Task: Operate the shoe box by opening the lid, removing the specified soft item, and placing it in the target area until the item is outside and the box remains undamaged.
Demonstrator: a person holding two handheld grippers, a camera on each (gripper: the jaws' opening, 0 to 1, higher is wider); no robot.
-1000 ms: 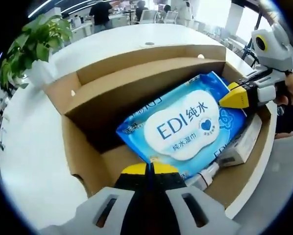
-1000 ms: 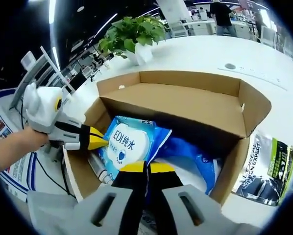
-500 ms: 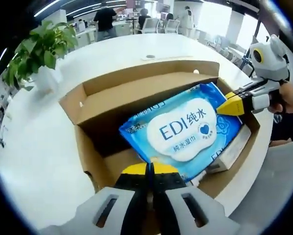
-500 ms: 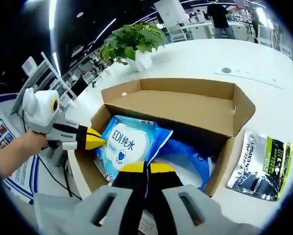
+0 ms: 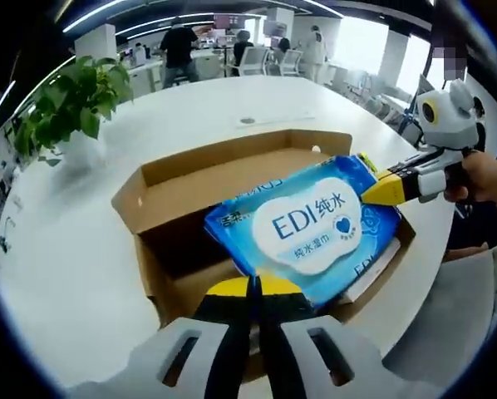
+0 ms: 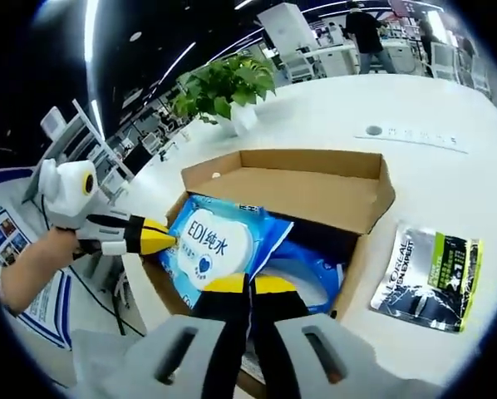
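Observation:
A blue wet-wipes pack [image 5: 315,224] with a white "EDI" label hangs tilted over the open brown shoe box [image 5: 190,162]. My left gripper [image 5: 253,287] is shut on the pack's near edge. From the right, my right gripper [image 5: 373,193] is shut on the pack's far corner. In the right gripper view, the same pack [image 6: 215,245] is clamped at the bottom by my right gripper [image 6: 248,283], and my left gripper [image 6: 167,241] pinches its left corner. The box [image 6: 315,162] stands on the white table with its lid folded back.
A second blue pack [image 6: 311,266] lies inside the box, and a white carton [image 5: 373,270] sits under the lifted pack. A black-and-green sachet [image 6: 427,278] lies on the table beside the box. A potted plant [image 5: 66,100] stands at the table's far edge. People stand in the background.
Both grippers have lifted the wipes pack higher, so it now rides above the box rim. Both cameras have risen with it, so the box looks smaller.

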